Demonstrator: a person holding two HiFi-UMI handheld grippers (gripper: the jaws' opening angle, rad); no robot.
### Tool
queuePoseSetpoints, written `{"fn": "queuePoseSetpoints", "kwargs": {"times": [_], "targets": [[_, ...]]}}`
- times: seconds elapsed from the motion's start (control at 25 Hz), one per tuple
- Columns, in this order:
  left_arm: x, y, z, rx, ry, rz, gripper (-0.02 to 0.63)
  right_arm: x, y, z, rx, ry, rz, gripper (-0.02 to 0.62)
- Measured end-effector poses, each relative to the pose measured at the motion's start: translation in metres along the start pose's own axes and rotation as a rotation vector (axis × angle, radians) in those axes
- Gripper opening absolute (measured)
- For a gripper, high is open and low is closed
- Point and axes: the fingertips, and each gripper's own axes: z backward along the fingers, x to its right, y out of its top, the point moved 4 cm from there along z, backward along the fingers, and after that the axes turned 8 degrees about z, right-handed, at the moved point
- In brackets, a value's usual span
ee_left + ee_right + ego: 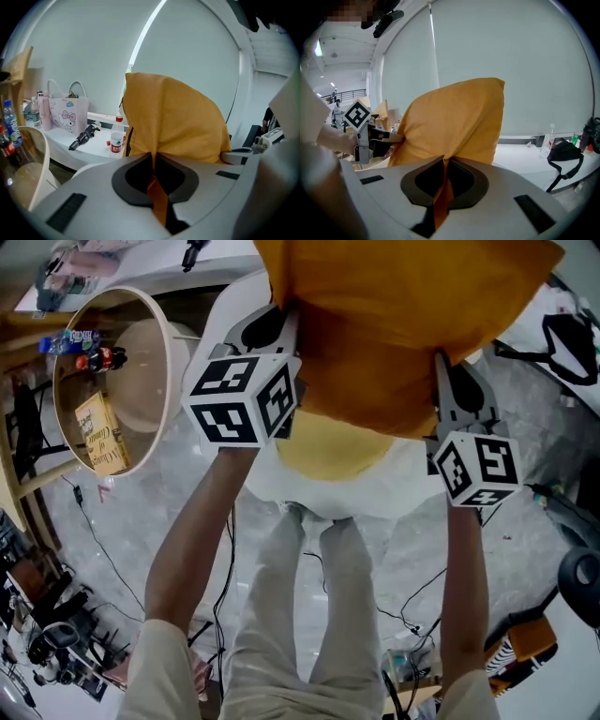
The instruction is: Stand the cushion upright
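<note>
Cushion (394,324) is in the air at the top centre of the head view. Your left tongs (153,159) and right tongs (443,168) each clench its near edge. Its body rises beyond both, equally near.

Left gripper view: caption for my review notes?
Left gripper shut on a fold of the plump orange fabric cushion; clear plastic bottle on white counter behind.
</note>
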Motion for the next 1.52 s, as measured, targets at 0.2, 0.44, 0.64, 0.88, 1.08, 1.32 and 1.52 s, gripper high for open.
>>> {"fn": "queuePoseSetpoints", "kwargs": {"times": [0.2,0.44,0.64,0.88,1.08,1.32,1.52], "targets": [[-0.009,-0.019,-0.035,0.015,-0.019,-0.019,0.009,0.019,-0.024,-0.028,-0.018,-0.036,0.044,0.029],[-0.028,-0.041,-0.074,0.017,-0.014,-0.025,0.015,0.023,-0.044,-0.057,-0.037,-0.019,0.108,0.032],[-0.031,-0.047,-0.072,0.031,0.013,-0.037,0.057,0.022,-0.053,-0.052,-0.043,-0.043,0.031,0.052],[-0.036,-0.05,-0.056,0.003,0.043,-0.046,0.15,0.022,-0.06,-0.038,-0.067,-0.078,-0.008,0.133],[-0.036,-0.058,-0.041,-0.038,0.031,-0.052,0.201,0.017,-0.053,-0.027,-0.091,-0.098,0.045,0.174],[-0.036,-0.067,-0.023,-0.046,0.035,-0.029,0.218,0.011,-0.057,-0.014,-0.124,-0.116,0.036,0.204],[-0.026,-0.065,-0.006,-0.048,0.012,-0.009,0.218,0.006,-0.057,0.001,-0.133,-0.129,-0.004,0.216]]}}
